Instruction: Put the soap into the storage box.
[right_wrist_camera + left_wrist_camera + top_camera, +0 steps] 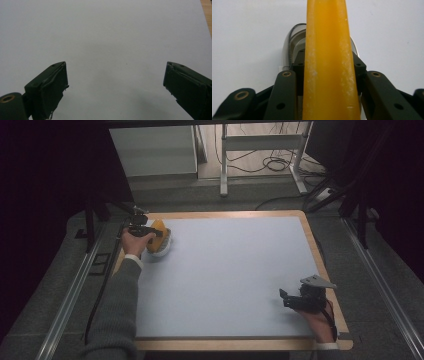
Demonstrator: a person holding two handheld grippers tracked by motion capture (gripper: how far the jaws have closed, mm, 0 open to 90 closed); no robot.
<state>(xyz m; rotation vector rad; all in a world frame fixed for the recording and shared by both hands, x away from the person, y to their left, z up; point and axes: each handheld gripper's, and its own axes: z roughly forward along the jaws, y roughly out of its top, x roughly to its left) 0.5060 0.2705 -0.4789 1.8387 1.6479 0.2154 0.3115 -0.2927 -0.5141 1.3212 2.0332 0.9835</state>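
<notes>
At the table's far left, my left gripper is shut on a flat orange-yellow piece, holding it over a white bowl-like dish. In the left gripper view the yellow piece stands edge-on between the two black jaws of the gripper, which press on both its sides. Beyond it lies the rim of a pale container. My right gripper rests near the front right corner of the table. Its jaws stand wide apart with nothing between them, over bare surface.
The pale grey-blue table top has a wooden border. Metal rails run along both sides. Past the far edge are a white cabinet, a white frame and cables on the floor.
</notes>
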